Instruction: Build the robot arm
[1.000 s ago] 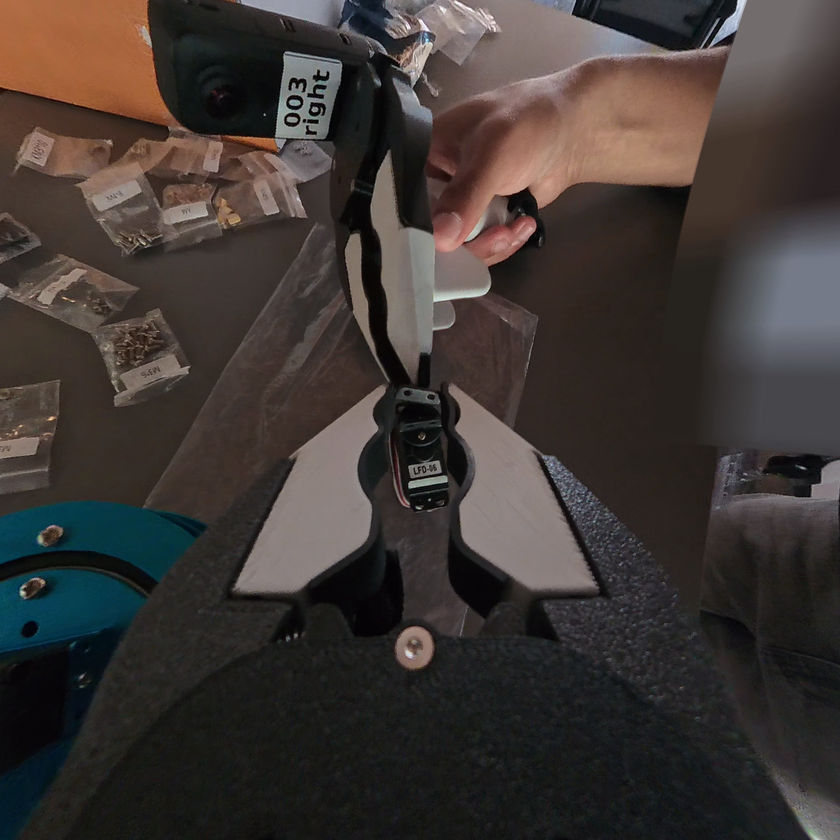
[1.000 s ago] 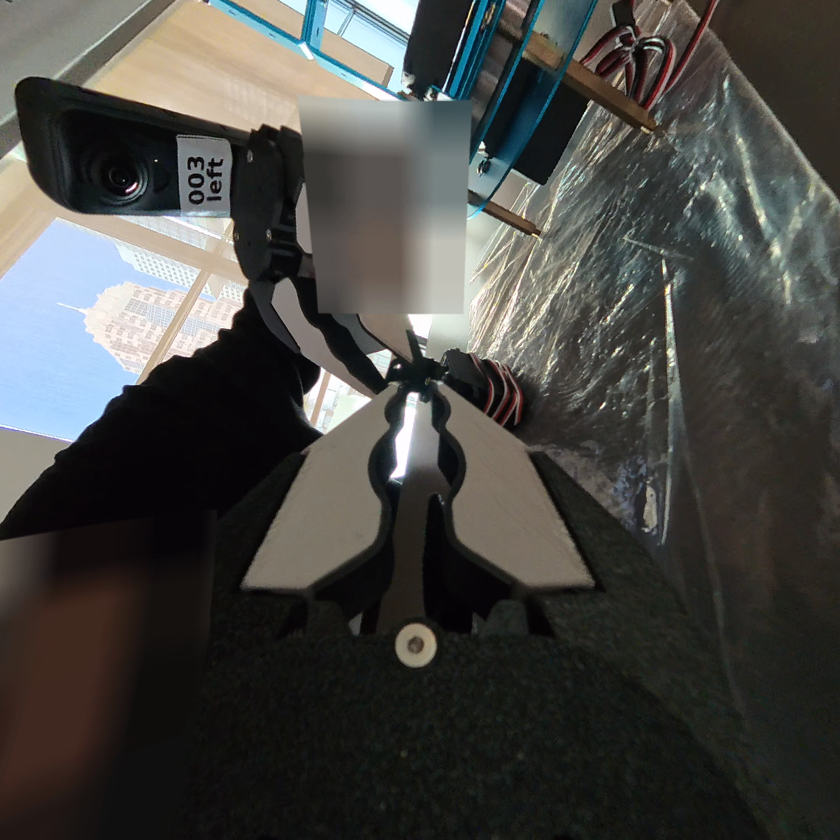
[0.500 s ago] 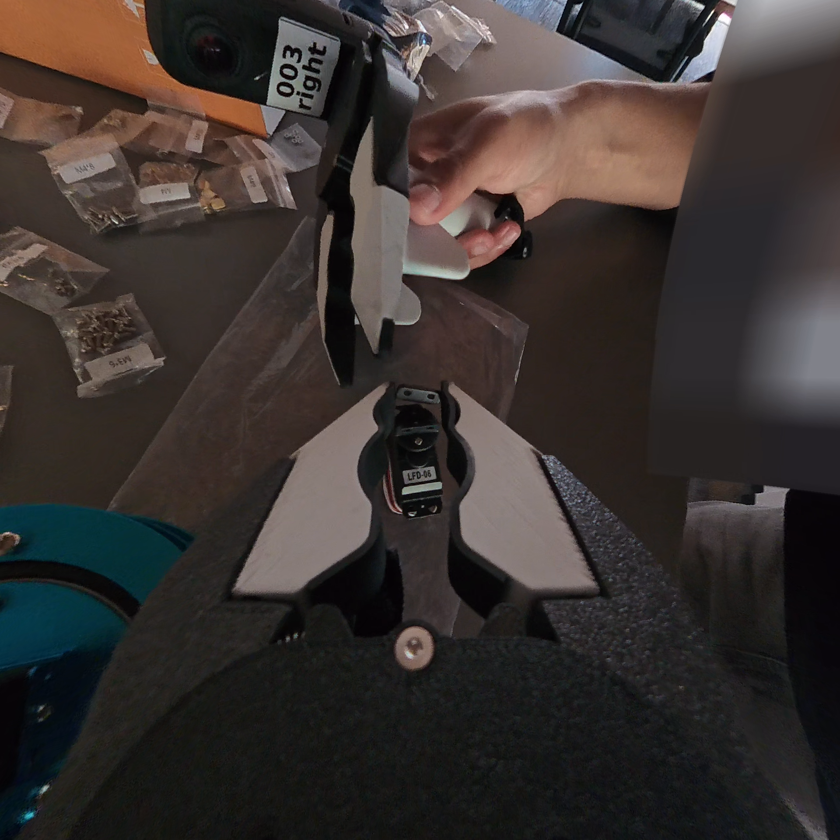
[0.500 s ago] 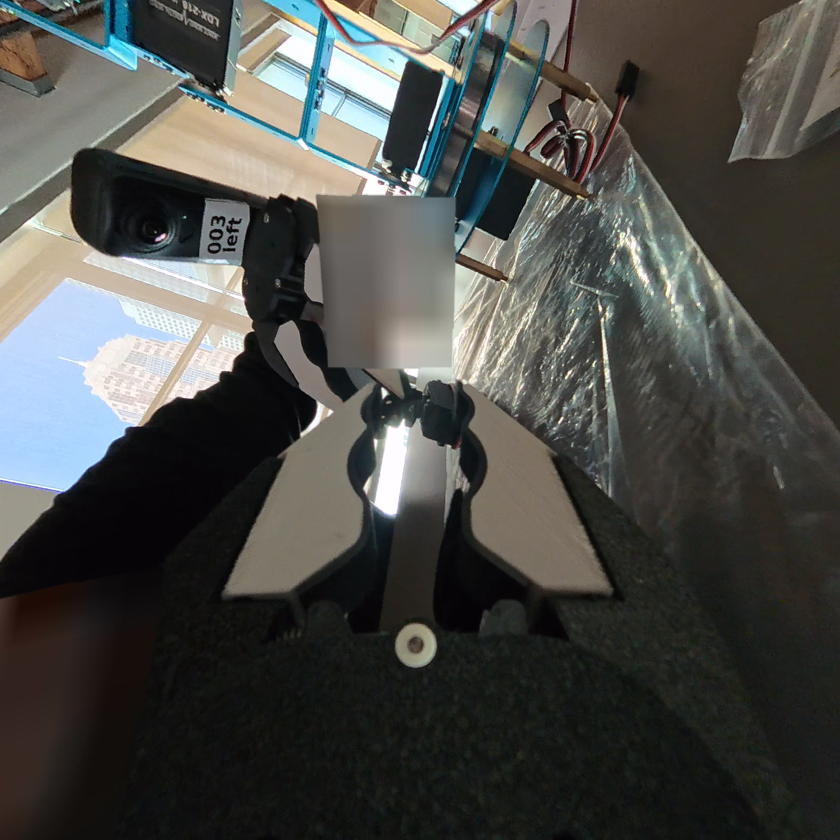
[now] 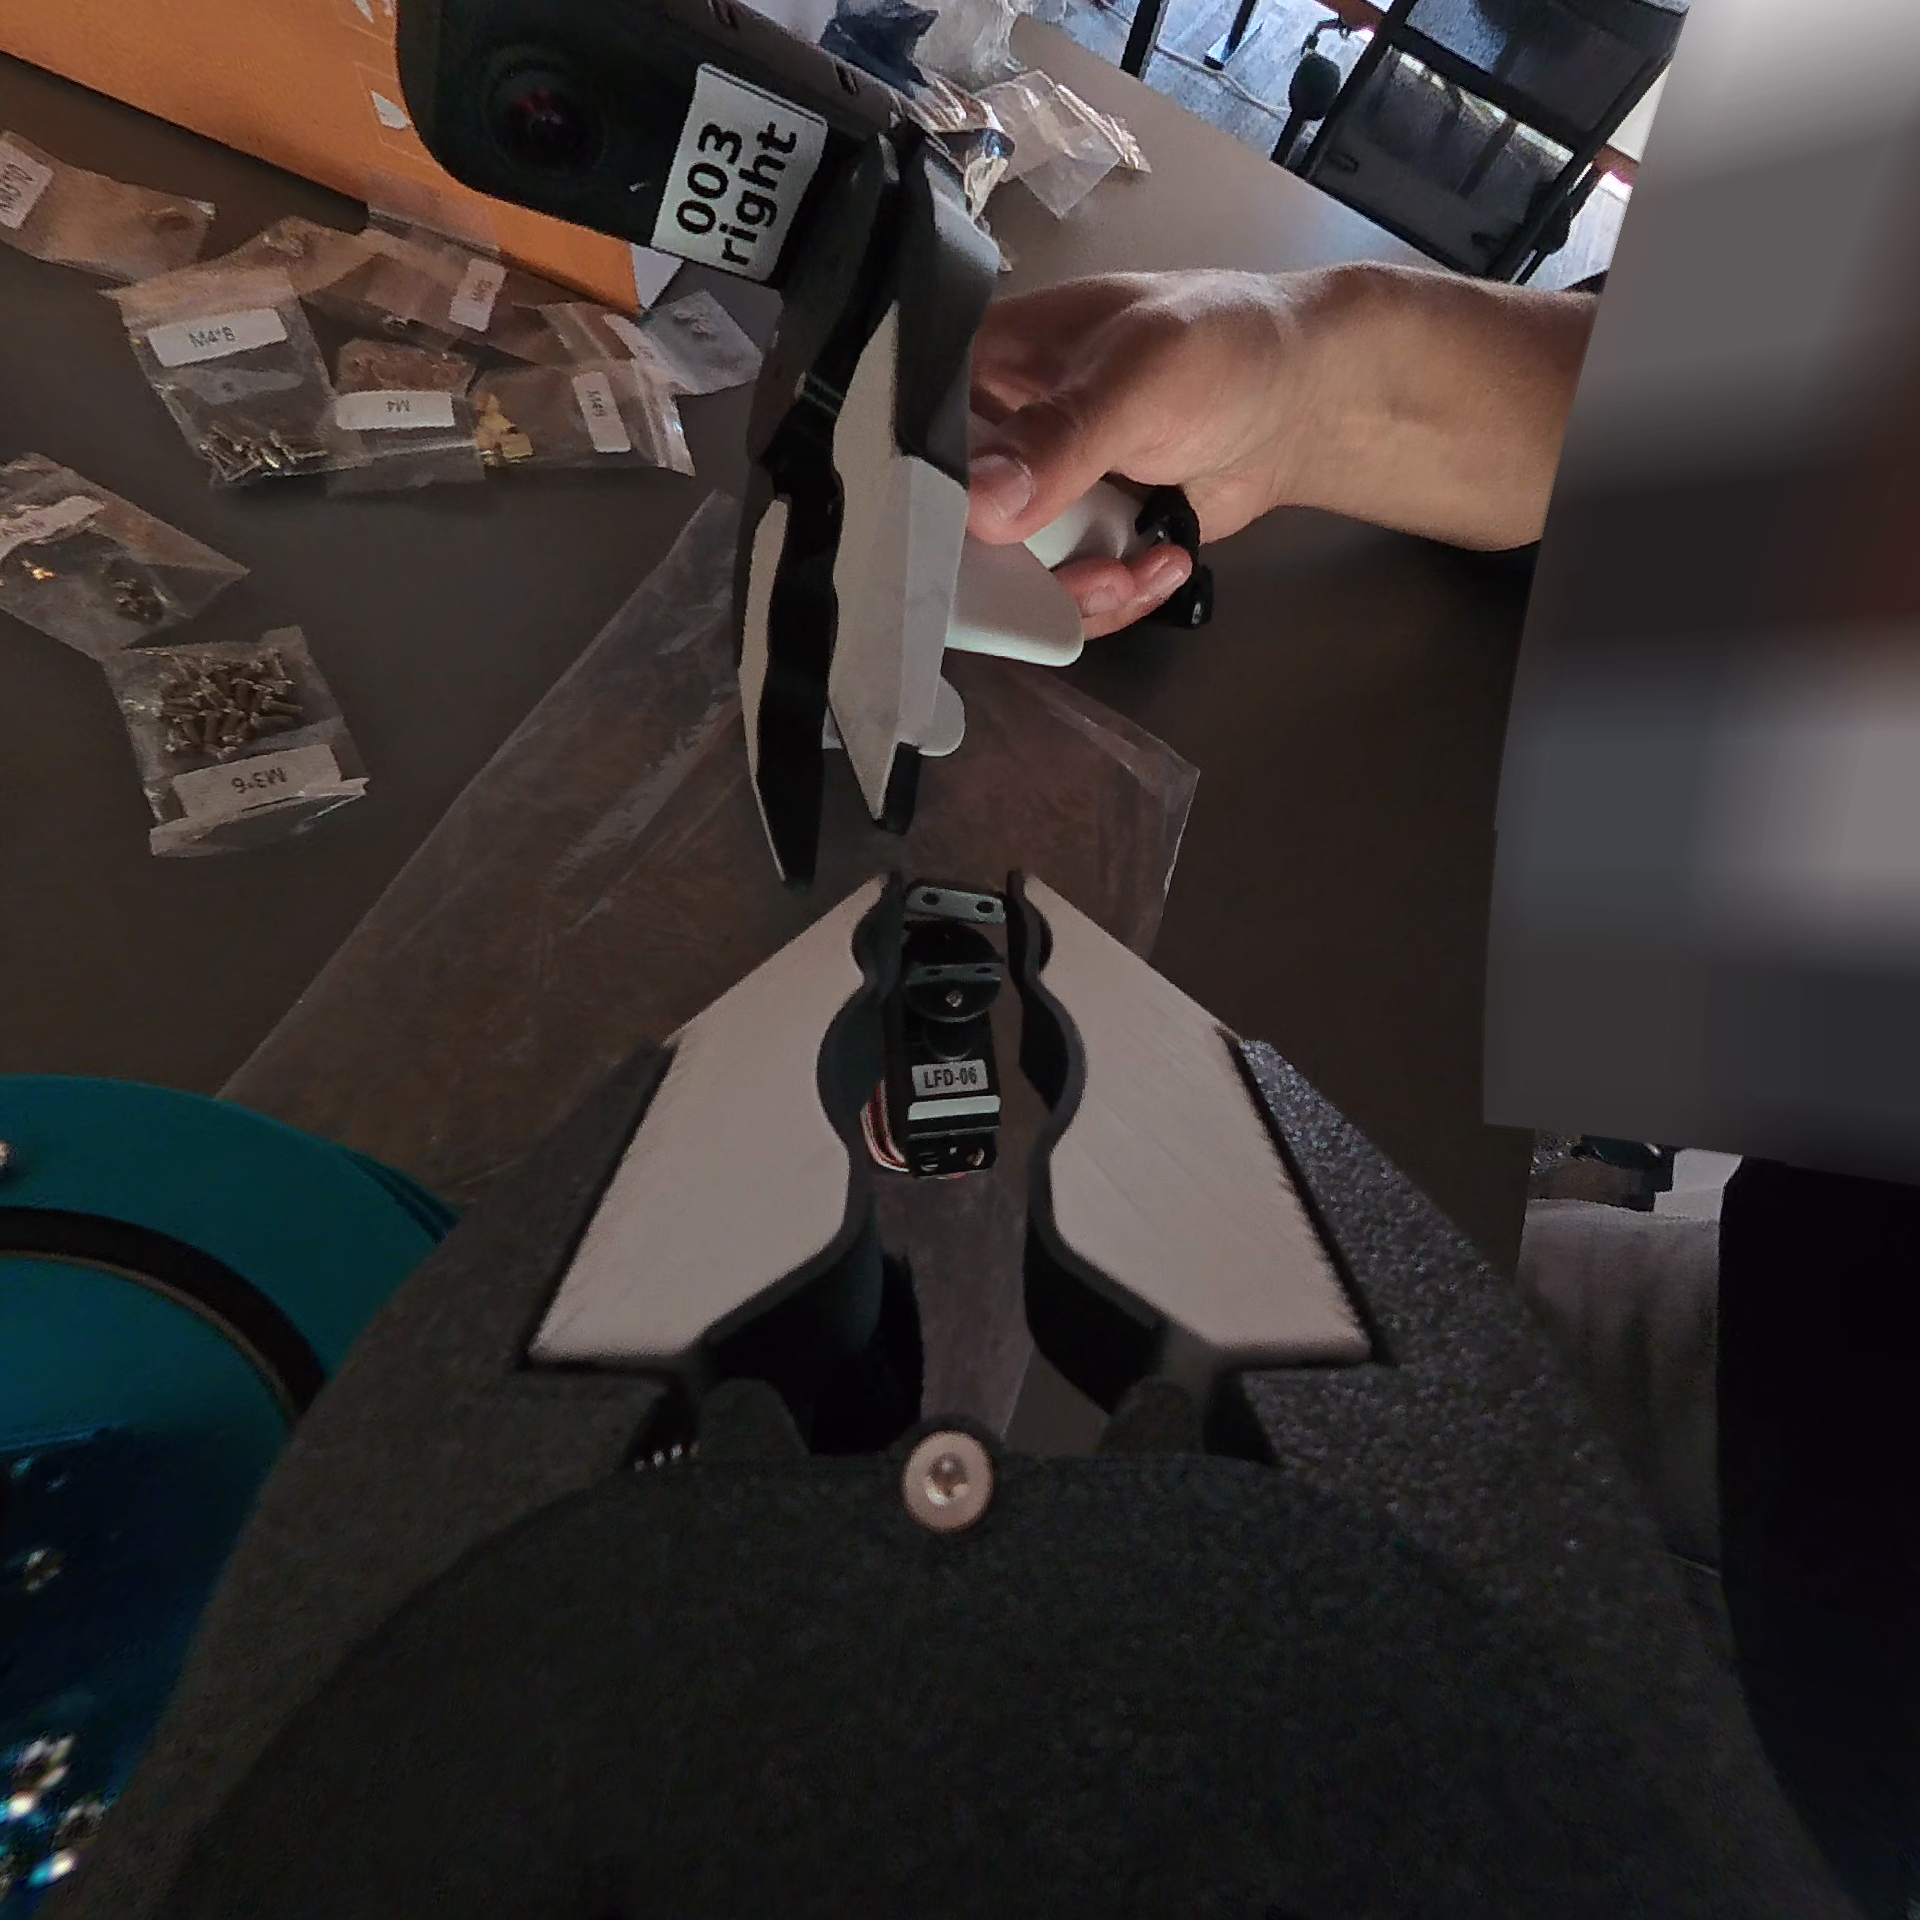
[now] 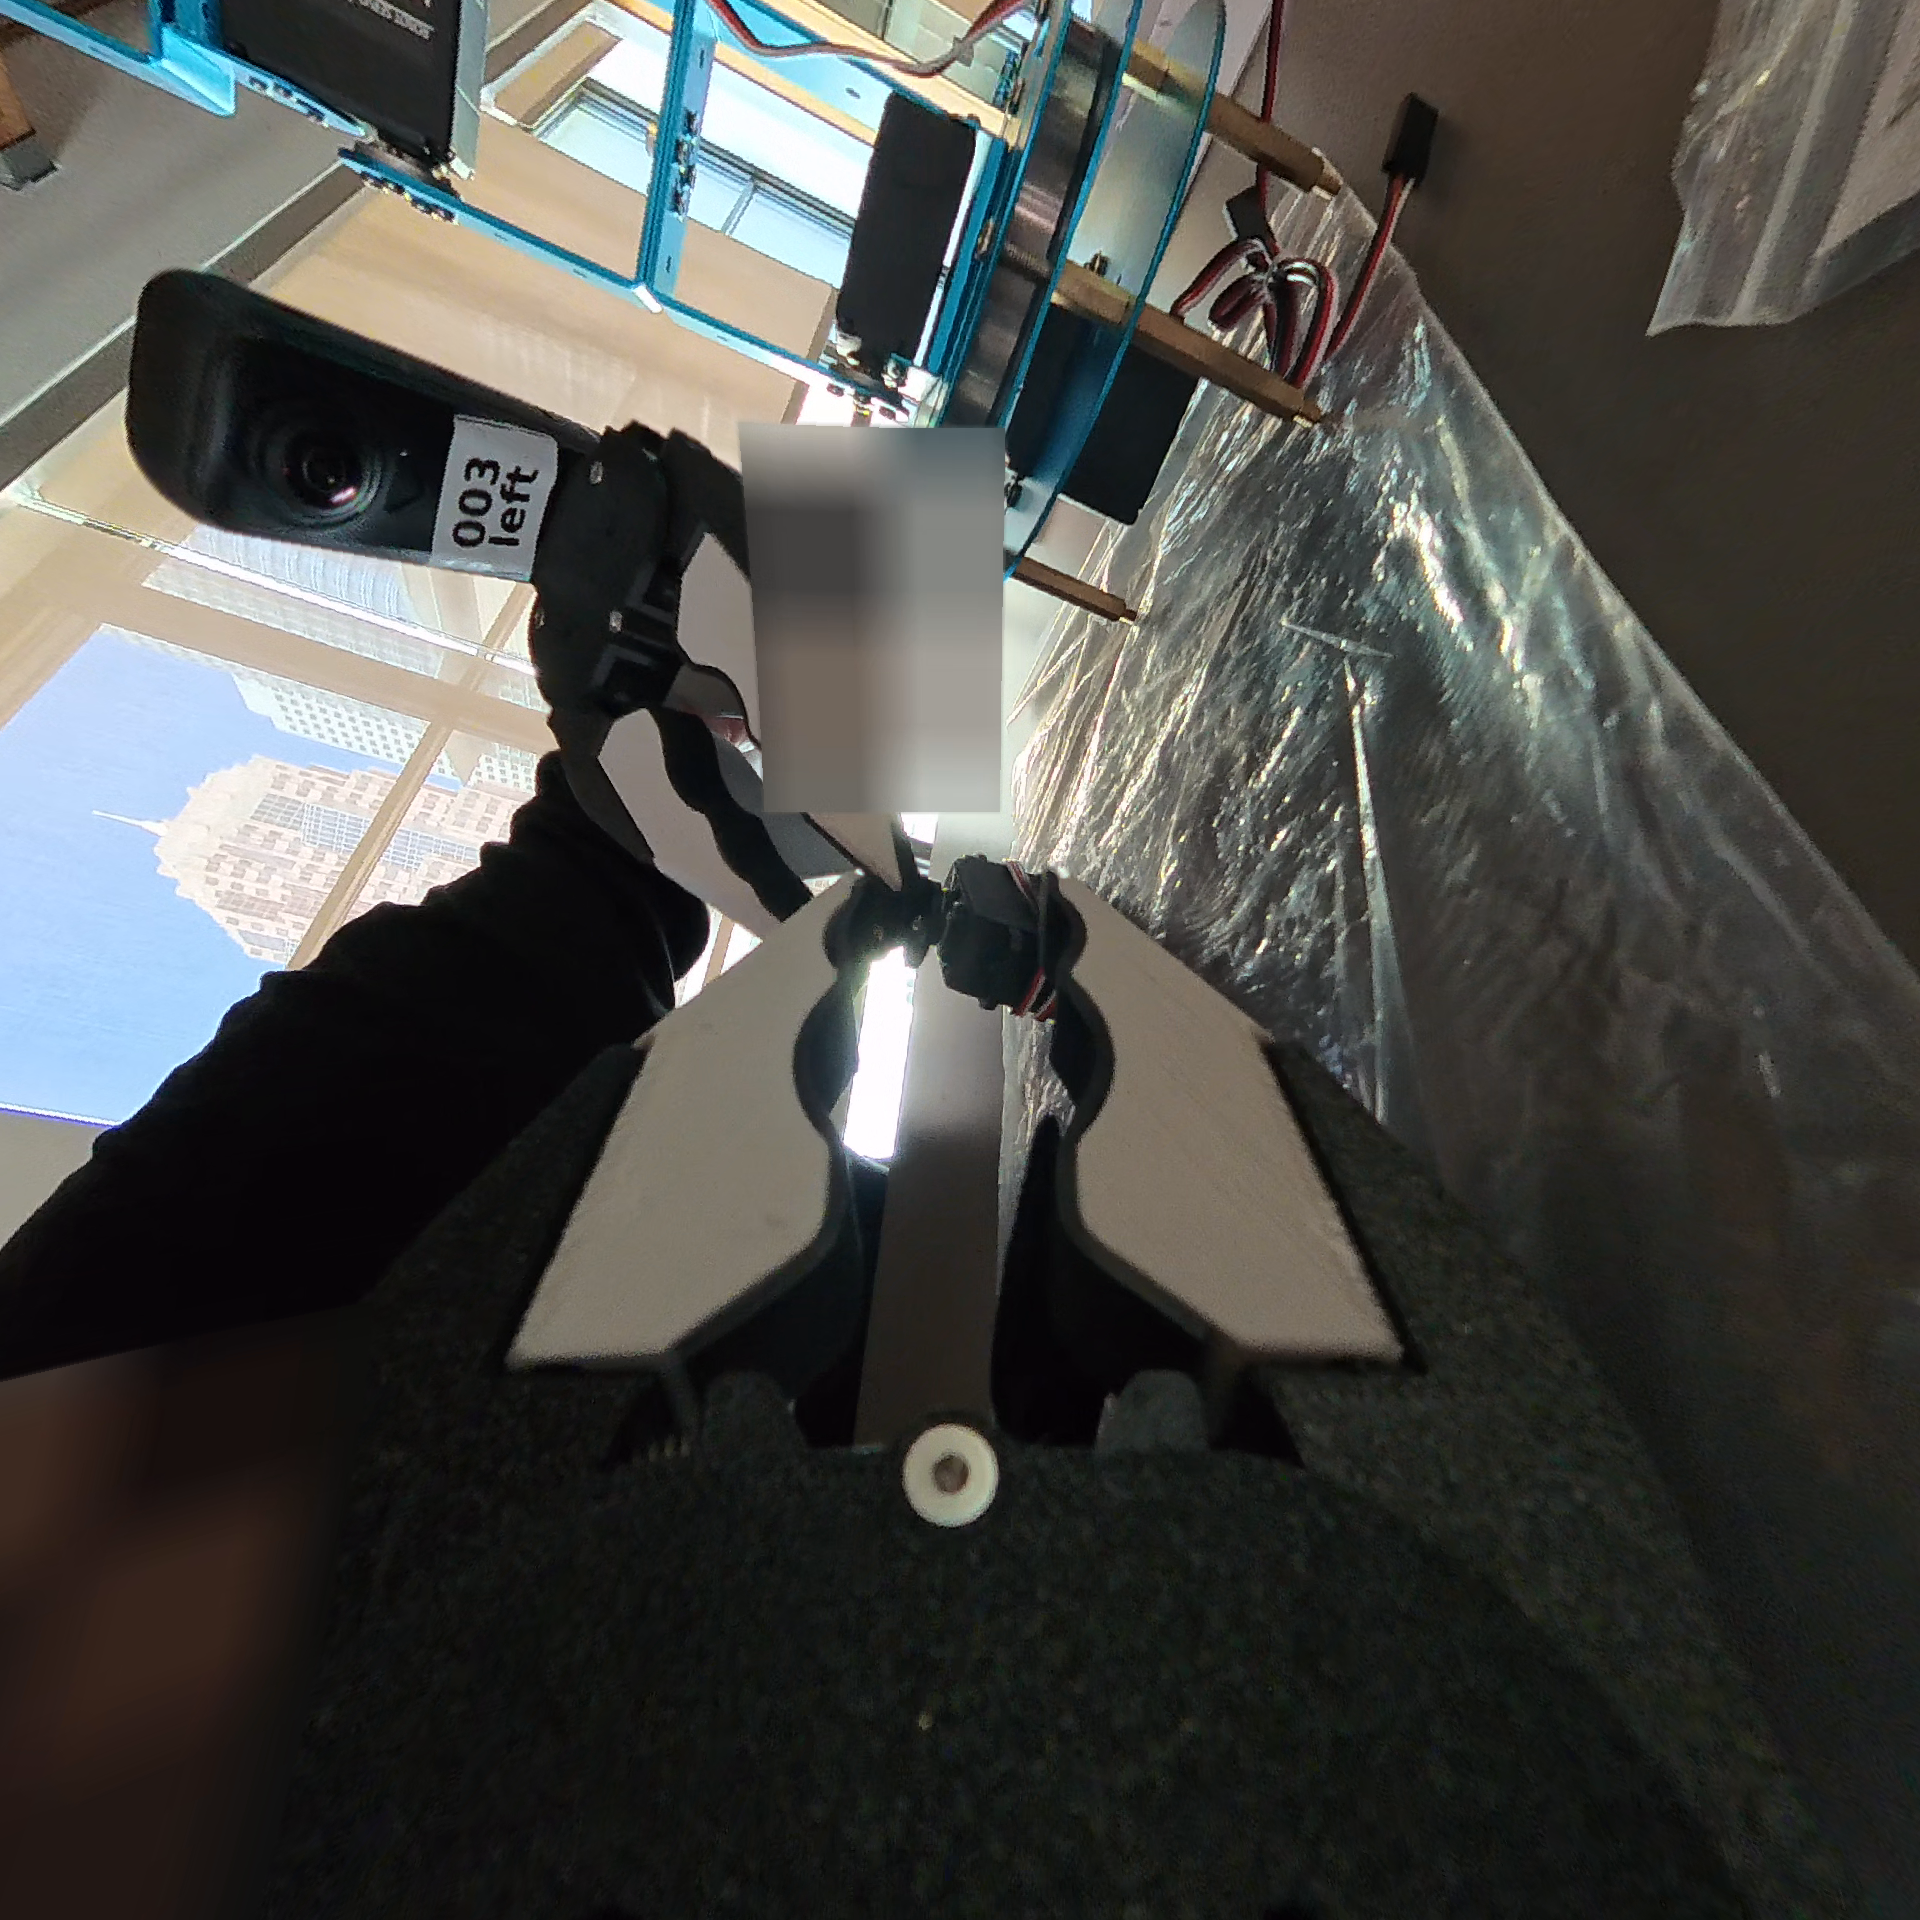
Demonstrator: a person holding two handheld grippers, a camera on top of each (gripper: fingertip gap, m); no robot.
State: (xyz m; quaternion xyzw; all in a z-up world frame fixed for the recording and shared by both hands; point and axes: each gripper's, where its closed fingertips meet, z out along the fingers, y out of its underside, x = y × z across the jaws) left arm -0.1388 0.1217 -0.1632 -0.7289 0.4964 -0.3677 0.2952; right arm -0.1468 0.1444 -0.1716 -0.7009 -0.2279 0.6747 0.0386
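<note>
**Left gripper holds a small black servo while the right gripper hangs just beyond it**

The left gripper (image 5: pixel 954 904) has its jaws clenched on a small black servo (image 5: pixel 948 1049), which sits lengthwise in the gap between the two fingers, its mounting tab at the fingertips and its red, white and dark wires at the near end. The servo is held above a sheet of clear plastic film (image 5: pixel 582 894) spread on the dark tabletop (image 5: pixel 436 603).

Just beyond the left fingertips hangs the right gripper (image 5: pixel 847 842), pointing down toward the servo with its tips slightly to the left; a bare hand (image 5: pixel 1132 416) grips its white handle. Its jaws stand a little apart and grasp nothing. In the right wrist view the servo (image 6: pixel 982 935) shows at the right gripper's (image 6: pixel 951 899) fingertips, close to the right finger, but whether it touches cannot be told.

On the far left of the tabletop lie several small clear bags of screws (image 5: pixel 223 717), and behind them an orange box (image 5: pixel 260 94). At the near left stands a blue metal frame (image 5: pixel 145 1226); the right wrist view shows it carrying black servos on brass standoffs (image 6: pixel 1174 343), beside the film (image 6: pixel 1455 831)
</note>
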